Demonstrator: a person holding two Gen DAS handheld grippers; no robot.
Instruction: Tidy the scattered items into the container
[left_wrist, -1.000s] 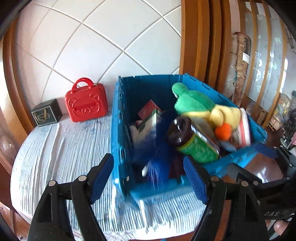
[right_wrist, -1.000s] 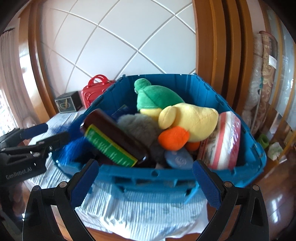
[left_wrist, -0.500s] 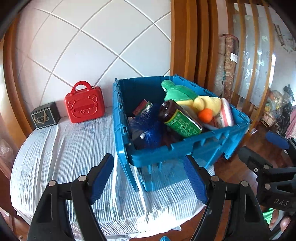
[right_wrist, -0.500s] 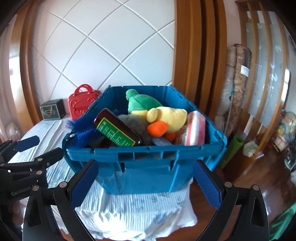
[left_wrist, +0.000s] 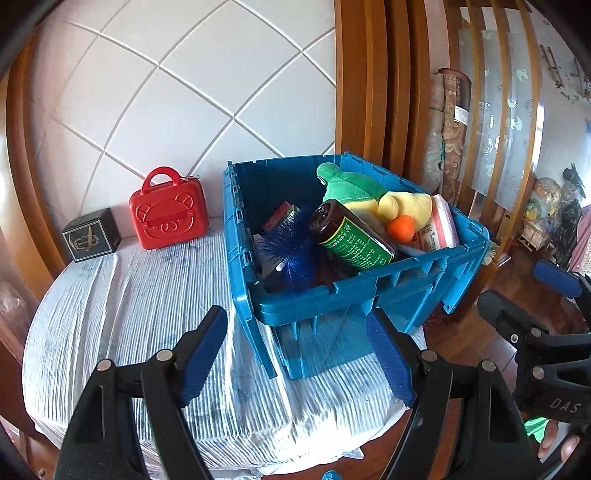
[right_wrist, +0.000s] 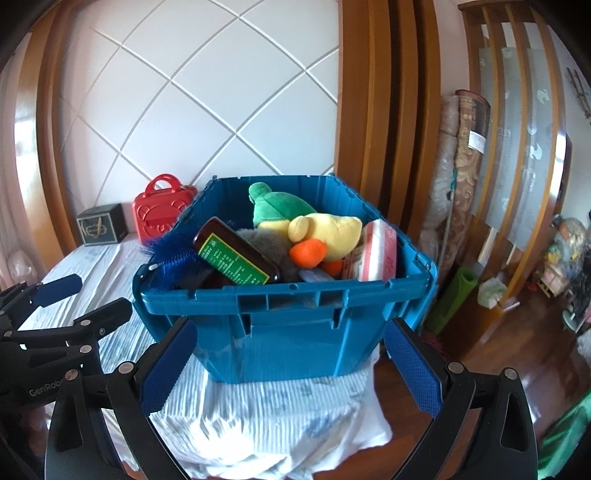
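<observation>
Nearest, the left gripper (left_wrist: 297, 349) and right gripper (right_wrist: 290, 363) are both hanging released, grasping nothing. Beyond them, the blue plastic crate (right_wrist: 295, 306) is sitting on the striped white cloth (left_wrist: 129, 295), holding a brown green-labelled bottle (right_wrist: 236, 256), a blue bristle brush (left_wrist: 286, 245) and a yellow plush duck (right_wrist: 325, 232). Farthest, a red plastic case (left_wrist: 168, 216) is standing against the wall.

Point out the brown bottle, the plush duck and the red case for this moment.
brown bottle (right_wrist: 236, 256): right wrist view, on its green label.
plush duck (right_wrist: 328, 230): right wrist view, on the yellow head.
red case (left_wrist: 168, 216): left wrist view, on the embossed bear face.
</observation>
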